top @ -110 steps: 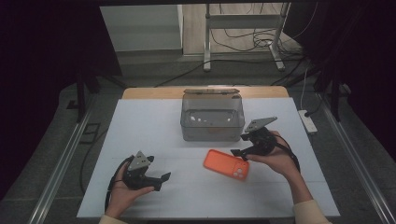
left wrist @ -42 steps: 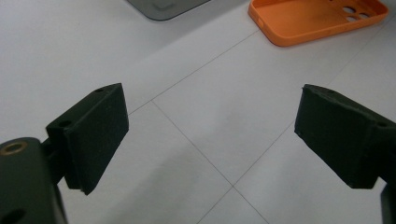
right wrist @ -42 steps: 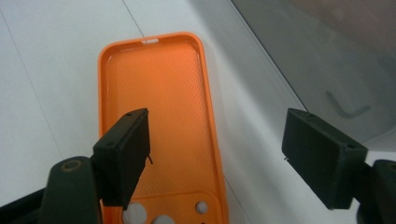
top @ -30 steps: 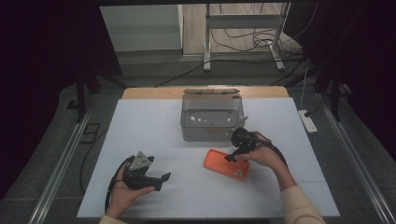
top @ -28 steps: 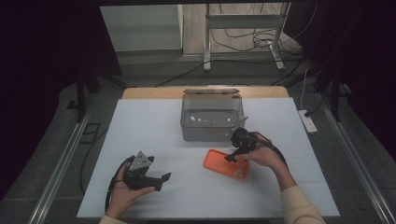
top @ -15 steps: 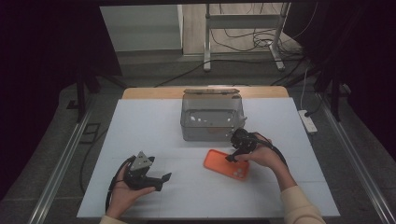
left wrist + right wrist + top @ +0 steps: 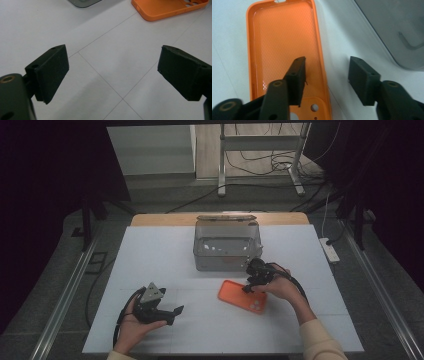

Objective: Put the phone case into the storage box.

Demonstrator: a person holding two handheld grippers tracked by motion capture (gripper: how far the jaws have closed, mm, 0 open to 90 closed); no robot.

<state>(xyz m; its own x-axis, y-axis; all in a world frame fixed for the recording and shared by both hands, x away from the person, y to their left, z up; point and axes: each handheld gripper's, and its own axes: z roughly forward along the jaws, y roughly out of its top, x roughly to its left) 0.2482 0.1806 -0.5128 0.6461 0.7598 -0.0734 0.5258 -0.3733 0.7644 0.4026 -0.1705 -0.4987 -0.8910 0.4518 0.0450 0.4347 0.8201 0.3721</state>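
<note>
An orange phone case point(image 7: 243, 296) lies inside-up on the white table, just in front of a clear plastic box point(image 7: 227, 248). My right gripper point(image 7: 251, 282) is open and points down at the case's right edge. In the right gripper view one jaw stands inside the case point(image 7: 284, 42) and the other outside its long rim, so the jaws straddle that wall point(image 7: 327, 77). My left gripper point(image 7: 170, 312) rests open near the table's front left, with bare table between its jaws point(image 7: 112, 72). The case's end point(image 7: 170, 8) shows at the top of the left gripper view.
The clear box's corner point(image 7: 397, 30) sits close to the right of my right gripper. The white table surface point(image 7: 150, 265) runs wide to the left and front. A power strip point(image 7: 330, 250) lies off the table's right side.
My right gripper has moved from beside the box down onto the orange case's right edge and now holds nearly still there. The left gripper has not moved.
</note>
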